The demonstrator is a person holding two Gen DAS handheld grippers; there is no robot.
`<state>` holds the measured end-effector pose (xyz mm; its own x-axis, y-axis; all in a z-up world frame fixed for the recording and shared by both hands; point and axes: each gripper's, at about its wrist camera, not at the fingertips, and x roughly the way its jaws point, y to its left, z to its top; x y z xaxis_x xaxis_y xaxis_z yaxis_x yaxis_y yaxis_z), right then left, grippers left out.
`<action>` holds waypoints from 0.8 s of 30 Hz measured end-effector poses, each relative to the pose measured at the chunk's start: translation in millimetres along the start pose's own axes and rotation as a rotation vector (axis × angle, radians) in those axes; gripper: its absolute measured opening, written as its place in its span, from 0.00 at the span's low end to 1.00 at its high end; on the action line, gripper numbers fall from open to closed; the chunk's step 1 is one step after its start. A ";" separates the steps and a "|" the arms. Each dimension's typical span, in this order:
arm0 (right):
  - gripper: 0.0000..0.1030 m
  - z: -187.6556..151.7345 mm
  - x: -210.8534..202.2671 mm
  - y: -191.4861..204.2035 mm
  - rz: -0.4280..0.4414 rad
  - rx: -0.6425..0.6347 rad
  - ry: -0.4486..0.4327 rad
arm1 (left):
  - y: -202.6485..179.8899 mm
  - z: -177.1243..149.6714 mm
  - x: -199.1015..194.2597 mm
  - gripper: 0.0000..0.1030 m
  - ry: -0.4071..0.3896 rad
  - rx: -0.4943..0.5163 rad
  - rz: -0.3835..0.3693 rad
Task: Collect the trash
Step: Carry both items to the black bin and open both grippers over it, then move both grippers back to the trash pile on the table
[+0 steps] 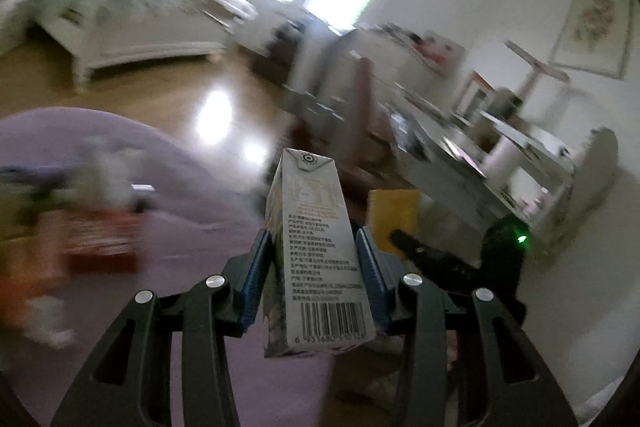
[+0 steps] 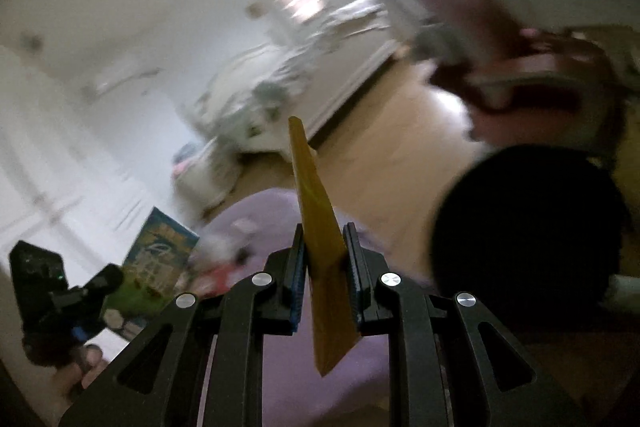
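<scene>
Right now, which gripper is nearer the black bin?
Right. The right gripper, shut on a flat yellow piece, has the black bin close beside it. The left gripper, clamping the milk carton, is further out on the other side.

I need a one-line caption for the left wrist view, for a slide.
Left gripper clamps a grey drink carton upright above a purple rug in a blurred bedroom.

A purple rug [image 1: 192, 211] lies on wooden floor [image 1: 168, 95].
</scene>
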<state>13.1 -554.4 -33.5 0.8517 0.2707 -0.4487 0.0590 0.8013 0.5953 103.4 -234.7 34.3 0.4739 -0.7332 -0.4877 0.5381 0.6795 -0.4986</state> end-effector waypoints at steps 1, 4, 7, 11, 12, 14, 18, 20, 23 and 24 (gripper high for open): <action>0.18 0.5 -1.6 -11.3 -0.026 0.014 -0.006 | -7.9 3.0 24.7 0.42 0.028 0.009 -0.037; 0.18 -2.8 -5.0 -50.5 -0.096 0.077 -0.023 | -29.5 5.2 79.7 0.42 0.088 0.043 -0.092; 0.18 -10.4 -4.2 -83.1 -0.147 0.127 -0.023 | -40.7 3.8 121.9 0.42 0.148 0.056 -0.127; 0.18 -17.0 -0.4 -114.2 -0.177 0.167 0.000 | -48.5 -5.5 170.1 0.42 0.211 0.076 -0.144; 0.19 -15.6 0.5 -117.0 -0.184 0.176 0.005 | -49.7 -5.4 177.1 0.42 0.221 0.076 -0.148; 0.25 -18.6 3.1 -119.1 -0.194 0.182 0.023 | -50.6 -6.7 194.4 0.44 0.252 0.088 -0.140; 0.51 -14.4 5.5 -116.2 -0.205 0.182 0.010 | -60.8 -5.0 203.6 0.75 0.235 0.120 -0.108; 0.53 -3.4 13.2 -116.4 -0.207 0.181 0.007 | -61.0 -4.2 194.5 0.84 0.199 0.128 -0.091; 0.54 -0.5 15.7 -116.0 -0.203 0.179 0.006 | -60.3 -2.2 178.2 0.84 0.180 0.137 -0.078; 0.54 -1.6 15.4 -112.3 -0.198 0.174 0.007 | -59.8 -1.9 174.2 0.84 0.174 0.137 -0.074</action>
<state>18.8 -639.4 -108.4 0.8112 0.1216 -0.5720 0.3132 0.7357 0.6006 152.4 -403.1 -22.2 0.3092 -0.7570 -0.5756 0.6621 0.6058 -0.4412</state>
